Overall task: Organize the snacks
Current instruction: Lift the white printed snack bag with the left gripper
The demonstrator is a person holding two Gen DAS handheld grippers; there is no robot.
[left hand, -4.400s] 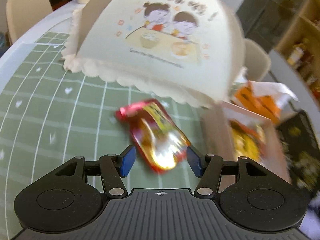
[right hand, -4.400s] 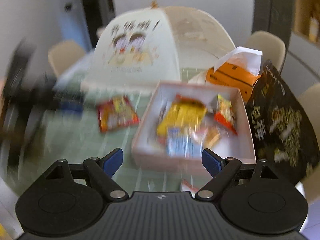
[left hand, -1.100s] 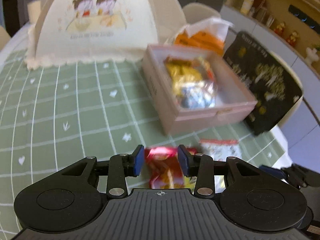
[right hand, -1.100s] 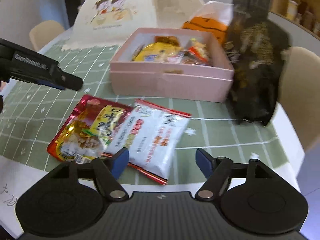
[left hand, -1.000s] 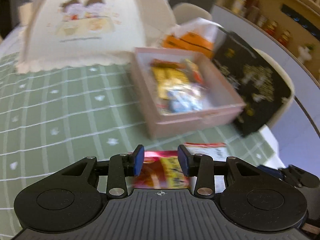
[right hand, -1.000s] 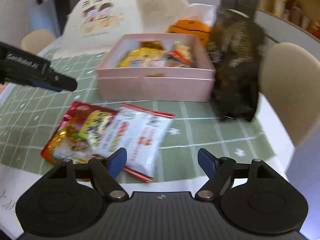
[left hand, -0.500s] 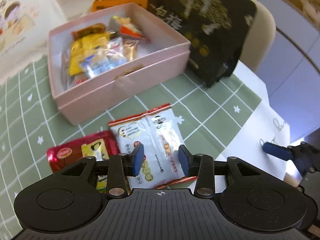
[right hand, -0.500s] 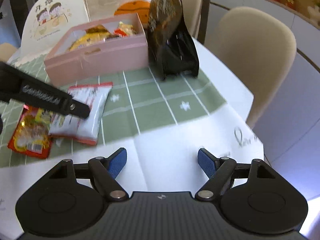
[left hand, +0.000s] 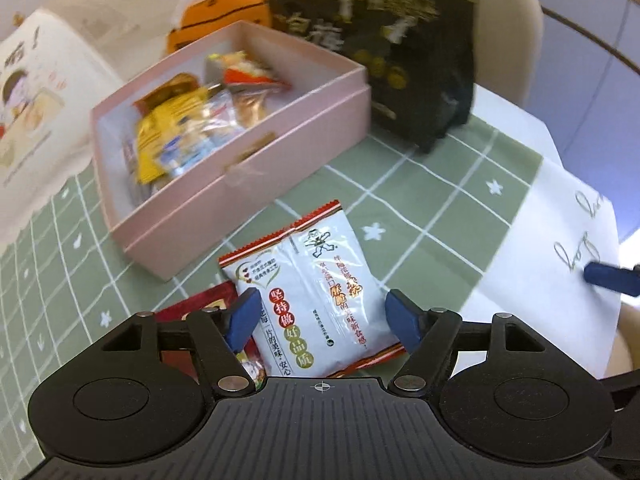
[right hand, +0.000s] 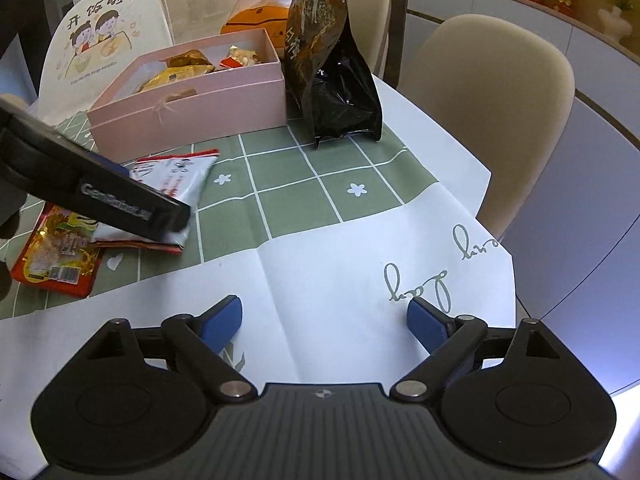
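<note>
A white snack packet (left hand: 320,292) lies flat on the green checked cloth, between the jaws of my left gripper (left hand: 322,318). Those jaws are opening and their pads do not press on it. A red packet (left hand: 192,312) lies partly under the white one's left edge. Behind them stands the open pink box (left hand: 240,168) with several snacks inside. In the right wrist view the white packet (right hand: 176,176) and the red packet (right hand: 60,256) lie at the left, under one finger (right hand: 132,208) of the left gripper. My right gripper (right hand: 325,320) is opening over the bare white cloth, with nothing between its fingers.
A tall black bag (right hand: 332,60) stands right of the pink box (right hand: 192,108). An orange bag (right hand: 260,20) and a cream food cover (right hand: 104,32) sit behind it. A beige chair (right hand: 500,100) stands past the table's right edge.
The left gripper's jaws went from narrow to wide around the white packet. The right gripper swung right, away from the packets, to the white cloth near the table's corner, and its jaws widened.
</note>
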